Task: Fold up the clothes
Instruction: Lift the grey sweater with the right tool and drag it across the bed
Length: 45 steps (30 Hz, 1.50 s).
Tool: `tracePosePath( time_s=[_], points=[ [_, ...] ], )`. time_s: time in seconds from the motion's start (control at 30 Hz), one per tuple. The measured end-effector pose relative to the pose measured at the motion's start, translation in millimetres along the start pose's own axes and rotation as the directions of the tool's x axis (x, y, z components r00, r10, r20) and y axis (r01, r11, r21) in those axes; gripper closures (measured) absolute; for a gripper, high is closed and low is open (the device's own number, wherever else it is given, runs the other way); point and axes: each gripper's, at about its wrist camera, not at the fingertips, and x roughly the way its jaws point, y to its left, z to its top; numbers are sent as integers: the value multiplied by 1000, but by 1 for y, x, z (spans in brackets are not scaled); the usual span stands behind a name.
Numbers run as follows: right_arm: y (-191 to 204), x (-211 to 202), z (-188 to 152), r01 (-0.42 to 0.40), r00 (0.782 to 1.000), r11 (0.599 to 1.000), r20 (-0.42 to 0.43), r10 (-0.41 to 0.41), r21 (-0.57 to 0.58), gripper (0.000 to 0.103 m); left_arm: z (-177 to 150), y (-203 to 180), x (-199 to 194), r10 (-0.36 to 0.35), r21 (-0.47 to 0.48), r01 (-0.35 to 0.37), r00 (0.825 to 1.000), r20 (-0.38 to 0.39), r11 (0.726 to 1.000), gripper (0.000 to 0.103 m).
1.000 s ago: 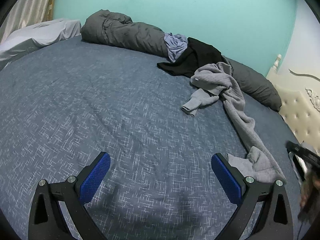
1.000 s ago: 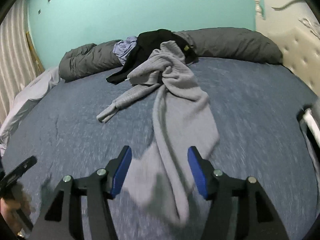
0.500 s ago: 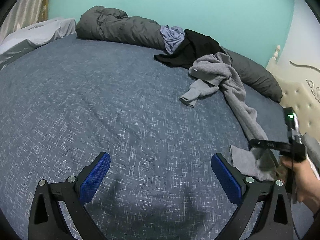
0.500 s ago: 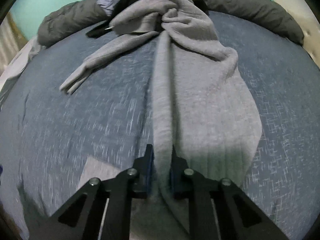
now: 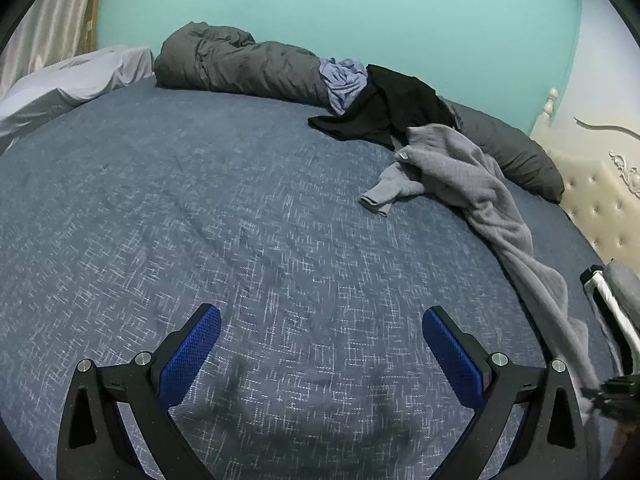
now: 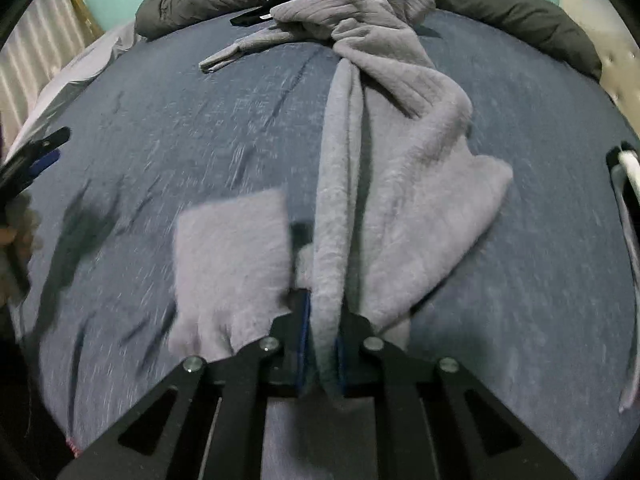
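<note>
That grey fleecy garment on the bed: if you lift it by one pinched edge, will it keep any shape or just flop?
Probably flop: the grey garment already lies in soft folds and a stretched rope-like strand leading into the right gripper. Its thick, fuzzy pile suggests it grips well between the pads rather than slipping. It looks bulky, so likely somewhat heavy, trailing across the blue bedspread.

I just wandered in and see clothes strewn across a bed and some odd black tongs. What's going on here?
A person is folding laundry with a two-finger tool in each hand. The right gripper is shut on an edge of the long grey fleece garment, which trails across the blue bedspread. The left gripper hangs open above bare bedspread, holding nothing. A black garment and a crumpled lilac one wait by the dark grey rolled duvet.
</note>
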Motion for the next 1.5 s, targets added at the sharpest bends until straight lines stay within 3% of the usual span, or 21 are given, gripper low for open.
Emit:
tracePosePath(
  time_s=[0.17, 0.27, 0.37, 0.47, 0.73, 0.8, 0.9, 1.0, 1.13, 1.17, 1.23, 1.3, 1.33, 1.5],
  points=[
    [-27, -40, 24, 12, 993, 993, 112, -25, 115, 83, 1, 1, 1, 1, -8, -1, 1000, 1, 1000, 0],
    [-27, -37, 55, 40, 988, 992, 143, -57, 120, 53, 1, -2, 4, 2, 2, -2, 1000, -3, 1000, 0],
    [-27, -28, 88, 61, 983, 990, 162, -82, 130, 52, 1, -4, 5, 3, 12, -3, 1000, -1, 1000, 0],
    [-25, -3, 122, 66, 982, 988, 168, -89, 140, 38, 1, -6, 8, 1, 21, -1, 1000, -1, 1000, 0],
    [-27, 57, 200, 130, 970, 983, 188, -154, 133, 37, 5, -4, 22, -7, 2, 7, 1000, -27, 1000, 0],
    [-35, 67, 219, 138, 965, 980, 204, -166, 142, 30, 3, -3, 23, -21, -9, 21, 999, -41, 1000, 0],
    [-42, 83, 246, 172, 957, 977, 213, -196, 128, 29, 1, -4, 26, -17, 11, 18, 999, -50, 1000, 0],
    [-47, 95, 265, 238, 940, 962, 216, -263, 136, 29, 0, -2, 32, -13, 5, 13, 998, -68, 1000, 0],
    [-54, 111, 273, 227, 947, 962, 198, -254, 150, 29, -2, 0, 35, -28, -12, 27, 995, -91, 1000, 0],
    [-54, 115, 274, 224, 950, 964, 189, -248, 141, 30, -2, -1, 34, -29, -6, 28, 996, -88, 1000, 0],
    [-54, 125, 275, 217, 957, 968, 171, -236, 124, 48, -1, -2, 32, -23, 4, 24, 997, -78, 1000, 0],
    [-51, 126, 271, 201, 961, 973, 170, -219, 114, 84, -1, 1, 32, -19, -1, 19, 997, -81, 1000, 0],
    [-48, 122, 269, 198, 958, 974, 189, -215, 106, 90, -1, 2, 33, -19, -7, 18, 996, -85, 1000, 0],
    [-28, 95, 257, 162, 949, 985, 263, -171, 58, 95, -1, 3, 30, -26, -7, 26, 996, -84, 1000, 0]
  ],
)
